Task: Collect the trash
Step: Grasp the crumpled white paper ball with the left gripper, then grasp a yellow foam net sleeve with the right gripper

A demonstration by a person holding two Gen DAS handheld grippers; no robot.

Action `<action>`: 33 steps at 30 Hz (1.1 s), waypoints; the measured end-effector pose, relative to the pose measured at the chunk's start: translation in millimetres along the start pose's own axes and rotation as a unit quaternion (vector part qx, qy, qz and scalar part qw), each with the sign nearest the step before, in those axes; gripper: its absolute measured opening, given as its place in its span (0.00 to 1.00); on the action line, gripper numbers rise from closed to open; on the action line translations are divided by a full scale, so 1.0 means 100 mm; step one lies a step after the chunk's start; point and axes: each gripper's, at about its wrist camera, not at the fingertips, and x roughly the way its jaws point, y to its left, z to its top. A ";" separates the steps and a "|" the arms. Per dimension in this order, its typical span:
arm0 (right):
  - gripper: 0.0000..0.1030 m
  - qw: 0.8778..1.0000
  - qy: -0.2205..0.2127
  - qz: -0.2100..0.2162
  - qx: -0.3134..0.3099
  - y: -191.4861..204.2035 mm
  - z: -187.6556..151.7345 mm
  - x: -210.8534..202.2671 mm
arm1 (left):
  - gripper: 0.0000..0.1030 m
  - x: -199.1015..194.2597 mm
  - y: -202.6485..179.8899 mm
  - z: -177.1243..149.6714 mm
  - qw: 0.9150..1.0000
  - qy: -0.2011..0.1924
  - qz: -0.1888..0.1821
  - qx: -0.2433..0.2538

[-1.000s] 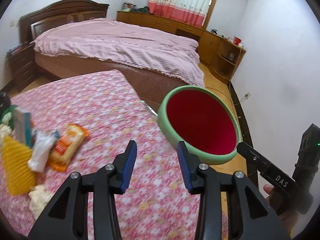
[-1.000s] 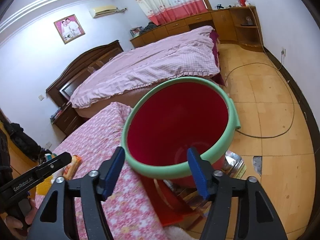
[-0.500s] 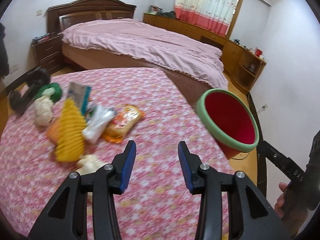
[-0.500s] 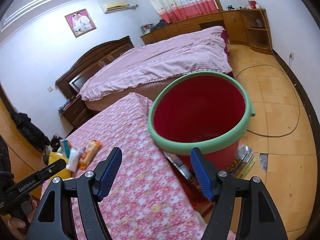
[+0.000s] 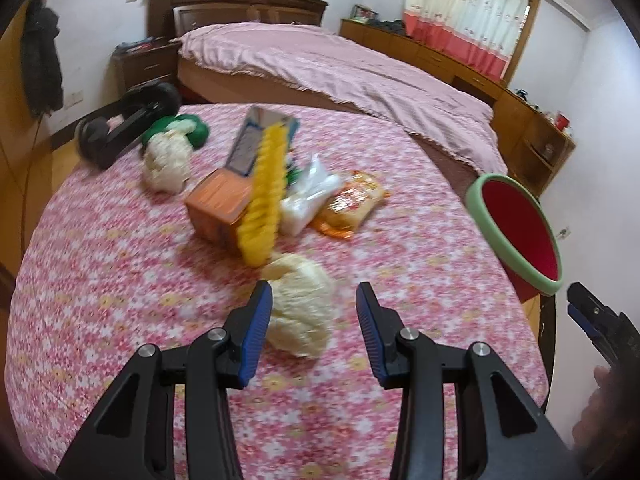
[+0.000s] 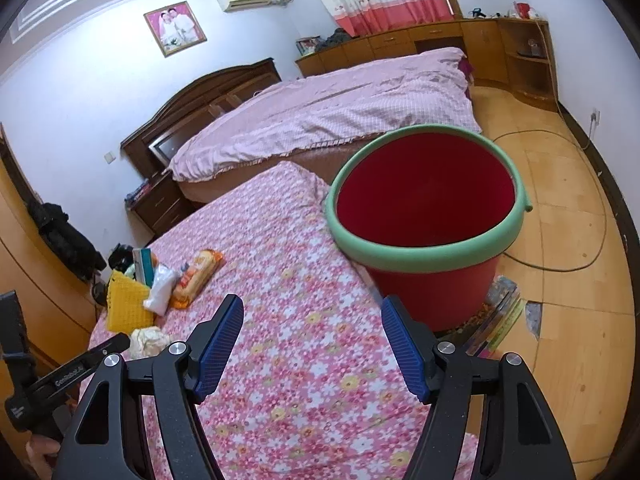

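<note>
The crumpled paper wad (image 5: 300, 308) at lower centre of the left view is soft and light, so a shallow pinch could slip off or nudge it away. The left gripper (image 5: 314, 330) tilts down, jaws apart around it (not pressing). The right gripper (image 6: 312, 350) hangs apart, empty, below the red bucket (image 6: 432, 276) at right.

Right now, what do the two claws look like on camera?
Both are matte black frames with silver pivot bolts and ribbed blue pads. The left claw and right claw match; white lettering marks the left one's side in the right wrist view. No cables or sleeves are visible.
</note>
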 end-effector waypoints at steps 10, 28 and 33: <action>0.71 1.000 0.023 -0.005 -0.005 0.06 -0.07 0.17 | 0.48 0.26 0.10 -0.06 1.000 0.020 0.007 -0.014; 0.71 0.999 0.046 -0.001 -0.011 0.18 -0.09 0.31 | 0.33 0.16 0.14 -0.11 0.999 0.016 -0.042 -0.015; 0.71 0.998 0.047 0.011 -0.029 0.35 -0.10 0.32 | 0.33 -0.12 0.29 -0.10 0.999 -0.012 -0.031 -0.017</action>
